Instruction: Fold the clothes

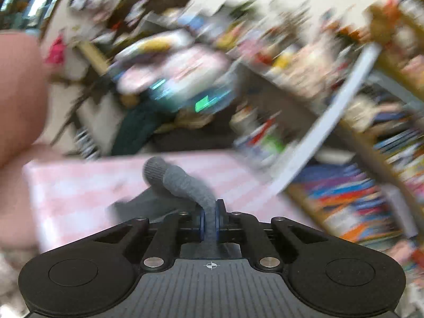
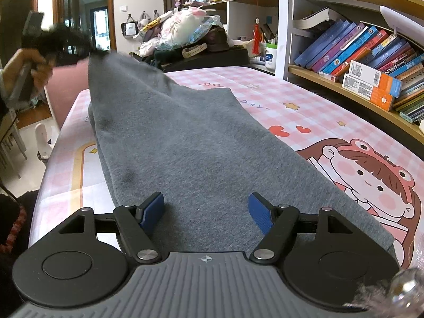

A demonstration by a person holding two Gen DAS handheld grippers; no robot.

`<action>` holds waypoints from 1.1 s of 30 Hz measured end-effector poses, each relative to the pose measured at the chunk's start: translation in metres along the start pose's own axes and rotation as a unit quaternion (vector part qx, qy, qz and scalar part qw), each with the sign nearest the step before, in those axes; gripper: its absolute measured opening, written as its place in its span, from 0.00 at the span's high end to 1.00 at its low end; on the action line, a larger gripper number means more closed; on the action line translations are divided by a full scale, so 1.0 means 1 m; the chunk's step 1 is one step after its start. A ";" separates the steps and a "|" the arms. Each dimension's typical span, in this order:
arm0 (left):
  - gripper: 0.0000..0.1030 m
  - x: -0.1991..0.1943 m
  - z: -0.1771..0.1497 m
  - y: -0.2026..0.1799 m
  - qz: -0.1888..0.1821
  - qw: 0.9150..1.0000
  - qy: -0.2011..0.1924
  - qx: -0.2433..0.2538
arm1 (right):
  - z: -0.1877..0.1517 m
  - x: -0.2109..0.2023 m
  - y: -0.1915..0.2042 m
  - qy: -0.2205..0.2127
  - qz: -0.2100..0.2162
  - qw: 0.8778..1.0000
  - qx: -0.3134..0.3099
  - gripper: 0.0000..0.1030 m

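A grey knit garment point(image 2: 190, 143) lies lengthwise on the pink checked table cover point(image 2: 318, 111). Its far end is lifted off the table toward the upper left. My left gripper point(image 1: 209, 217) is shut on a bunched grey strip of that garment point(image 1: 185, 182), seen in the blurred left wrist view. In the right wrist view the left gripper point(image 2: 61, 39) appears as a dark blur at the raised cloth corner, with a hand point(image 2: 29, 66) behind it. My right gripper point(image 2: 206, 212) hovers open over the garment's near end, its blue pads point(image 2: 152, 212) wide apart with nothing between them.
A bookshelf with slanted books point(image 2: 357, 50) runs along the right side of the table. Bags, soft toys and clutter point(image 2: 182, 31) pile up beyond the far edge. A doorway point(image 2: 100, 23) and floor lie to the left. A cartoon girl print point(image 2: 371, 175) marks the near right cover.
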State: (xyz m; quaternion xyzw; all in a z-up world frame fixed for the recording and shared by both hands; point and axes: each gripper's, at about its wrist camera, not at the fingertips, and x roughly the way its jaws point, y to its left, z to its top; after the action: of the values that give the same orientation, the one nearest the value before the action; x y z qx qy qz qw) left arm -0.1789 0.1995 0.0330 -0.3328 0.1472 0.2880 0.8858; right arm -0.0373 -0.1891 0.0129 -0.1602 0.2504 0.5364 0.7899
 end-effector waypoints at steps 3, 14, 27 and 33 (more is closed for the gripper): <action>0.90 0.003 -0.004 0.004 0.005 1.000 0.009 -0.004 | 0.000 0.000 0.000 0.000 -0.003 1.000 -0.004 0.32; 0.45 0.021 -0.018 0.017 0.028 0.998 0.054 -0.024 | 0.000 0.001 0.000 0.001 -0.003 1.000 -0.004 0.32; 0.49 0.039 -0.028 0.008 0.027 0.997 0.064 -0.023 | 0.000 0.002 -0.007 0.007 -0.014 1.000 0.016 0.18; 0.49 0.059 -0.027 -0.009 0.014 0.997 0.077 -0.010 | 0.000 0.003 -0.028 0.008 -0.052 0.998 0.037 0.12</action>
State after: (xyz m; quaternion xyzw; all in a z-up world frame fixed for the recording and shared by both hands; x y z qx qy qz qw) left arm -0.1284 0.2002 -0.0085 -0.3607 0.2172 0.2750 0.8644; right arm -0.0101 -0.1975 0.0114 -0.1476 0.2676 0.4840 0.8199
